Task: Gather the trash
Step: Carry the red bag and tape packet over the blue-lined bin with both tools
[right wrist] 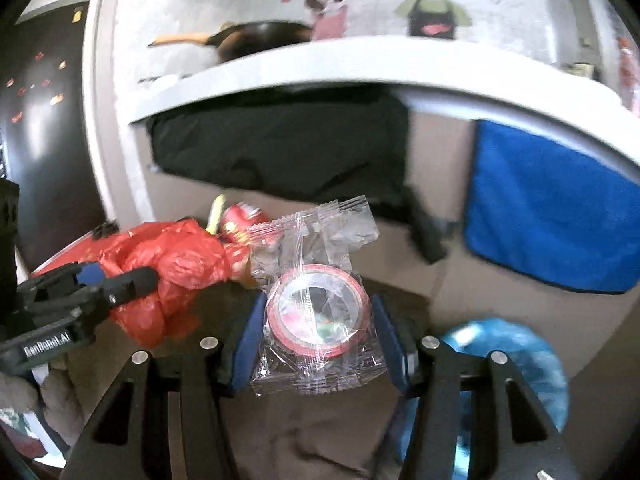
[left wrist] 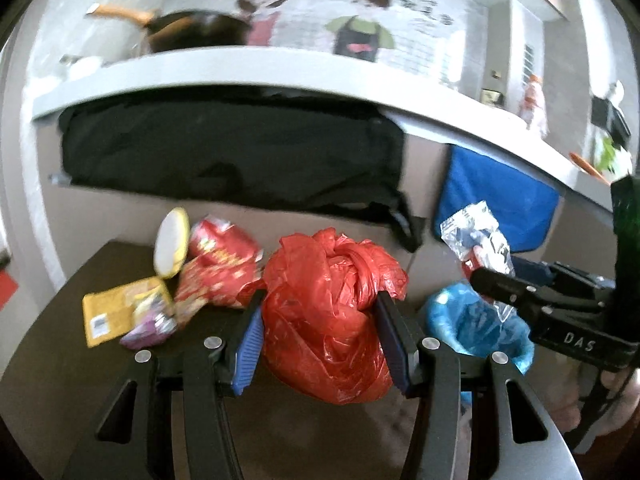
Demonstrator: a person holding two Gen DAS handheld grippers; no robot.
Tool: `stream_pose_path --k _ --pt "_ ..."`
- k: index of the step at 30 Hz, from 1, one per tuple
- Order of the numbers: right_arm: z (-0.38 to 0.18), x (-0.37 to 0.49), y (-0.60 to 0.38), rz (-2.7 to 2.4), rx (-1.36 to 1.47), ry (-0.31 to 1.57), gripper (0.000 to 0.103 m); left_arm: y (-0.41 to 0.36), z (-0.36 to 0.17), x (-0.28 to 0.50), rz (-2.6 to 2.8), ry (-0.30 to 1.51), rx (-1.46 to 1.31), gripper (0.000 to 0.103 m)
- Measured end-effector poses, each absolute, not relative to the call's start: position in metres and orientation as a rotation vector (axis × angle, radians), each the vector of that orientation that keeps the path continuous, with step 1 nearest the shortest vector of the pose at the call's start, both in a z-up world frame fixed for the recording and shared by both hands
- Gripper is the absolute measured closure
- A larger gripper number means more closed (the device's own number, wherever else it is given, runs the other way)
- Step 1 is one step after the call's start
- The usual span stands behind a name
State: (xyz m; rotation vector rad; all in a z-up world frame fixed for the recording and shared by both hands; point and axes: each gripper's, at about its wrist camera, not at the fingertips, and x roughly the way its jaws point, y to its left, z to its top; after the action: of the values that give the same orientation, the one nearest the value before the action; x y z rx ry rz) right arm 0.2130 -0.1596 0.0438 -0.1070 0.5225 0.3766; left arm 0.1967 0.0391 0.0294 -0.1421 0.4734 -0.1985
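Observation:
My left gripper (left wrist: 320, 304) is shut on a knotted red plastic bag (left wrist: 324, 280), its blue pads pressing both sides and holding the bag off the dark table (left wrist: 60, 340). Beside it, my right gripper (left wrist: 492, 268) grips a crinkled clear wrapper (left wrist: 476, 232). In the right wrist view the right gripper (right wrist: 318, 308) pinches that clear wrapper (right wrist: 320, 240), which holds a red-rimmed round item (right wrist: 316, 312). My left gripper (right wrist: 120, 272) with the red bag (right wrist: 176, 268) shows at the left. A bin with a blue liner (left wrist: 472, 320) (right wrist: 520, 352) stands below to the right.
Red snack packets (left wrist: 220, 264), a yellow packet (left wrist: 120, 308) and a yellow-rimmed lid (left wrist: 172, 240) lie on the table. Behind is a white counter (left wrist: 240, 68) carrying a pan (left wrist: 192, 32), with a black bag (left wrist: 232, 148) and a blue towel (left wrist: 496, 196) hanging below.

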Motion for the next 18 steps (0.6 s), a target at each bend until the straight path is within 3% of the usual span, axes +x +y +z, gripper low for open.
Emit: stream_pose_path --k 8,18 --pt "0.060 0.192 -0.234 0.228 -0.063 0.461 0.052 -0.039 0.045 0.208 -0.265 0.446 -0.076 0.049" --pt "0.039 0.191 -0.320 0.089 0.032 0.498 0.052 -0.131 0.037 0.230 -0.386 0.484 0.001 0.049"
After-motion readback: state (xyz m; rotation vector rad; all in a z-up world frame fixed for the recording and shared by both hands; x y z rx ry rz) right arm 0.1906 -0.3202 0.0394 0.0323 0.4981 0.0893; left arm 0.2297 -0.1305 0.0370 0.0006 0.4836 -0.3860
